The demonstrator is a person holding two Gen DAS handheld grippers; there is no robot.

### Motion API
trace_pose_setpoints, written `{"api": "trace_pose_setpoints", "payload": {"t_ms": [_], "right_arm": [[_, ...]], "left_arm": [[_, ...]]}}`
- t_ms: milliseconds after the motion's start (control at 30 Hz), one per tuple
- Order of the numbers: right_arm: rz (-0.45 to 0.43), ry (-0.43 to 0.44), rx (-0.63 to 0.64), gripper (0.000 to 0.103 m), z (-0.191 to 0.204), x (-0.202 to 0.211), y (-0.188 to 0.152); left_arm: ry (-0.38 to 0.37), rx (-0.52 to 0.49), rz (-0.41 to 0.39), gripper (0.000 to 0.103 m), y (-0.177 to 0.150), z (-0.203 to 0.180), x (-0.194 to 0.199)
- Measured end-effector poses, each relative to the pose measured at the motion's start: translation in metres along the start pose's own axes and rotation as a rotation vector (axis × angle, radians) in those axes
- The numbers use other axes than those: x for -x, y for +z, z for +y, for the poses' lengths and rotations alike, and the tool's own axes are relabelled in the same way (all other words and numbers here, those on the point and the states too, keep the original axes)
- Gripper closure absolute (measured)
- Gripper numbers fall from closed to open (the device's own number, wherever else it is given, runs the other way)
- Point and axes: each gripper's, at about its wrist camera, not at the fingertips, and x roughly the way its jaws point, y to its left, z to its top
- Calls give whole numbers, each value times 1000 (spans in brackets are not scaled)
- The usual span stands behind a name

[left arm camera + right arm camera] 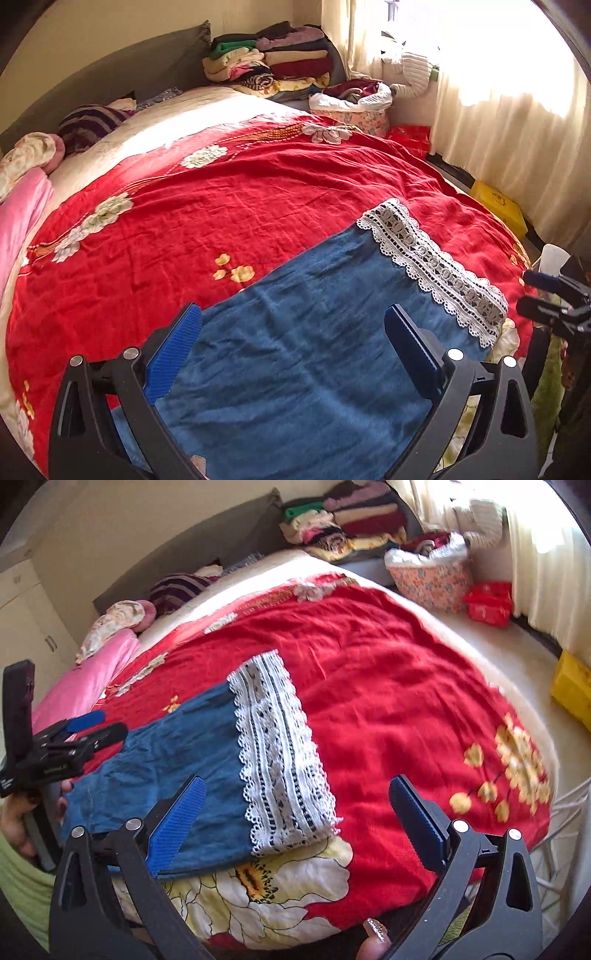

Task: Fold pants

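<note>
Blue pants with a white lace cuff lie flat on the red floral bedspread, near the bed's front edge. My left gripper is open and empty, hovering just above the blue cloth. In the right wrist view the pants and lace cuff lie at centre left. My right gripper is open and empty above the cuff's near corner. Each gripper shows in the other's view, the right one at the right edge and the left one at the left edge.
A stack of folded clothes sits at the bed's far end beside a floral basket. Pillows and a pink blanket lie on the left. Curtains and a yellow box stand on the right.
</note>
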Motion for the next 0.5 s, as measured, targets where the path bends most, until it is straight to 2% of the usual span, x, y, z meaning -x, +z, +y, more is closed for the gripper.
{"api": "trace_pose_setpoints", "payload": {"t_ms": [300,500], "right_arm": [[57,10,-41,9,-3,-22,-9],[94,22,-50,9,-2,-35,-15]], "left_arm": [[-87,-75,69,4,37,-22,-62],[-153,-79,125,4,53,-27,-101]]}}
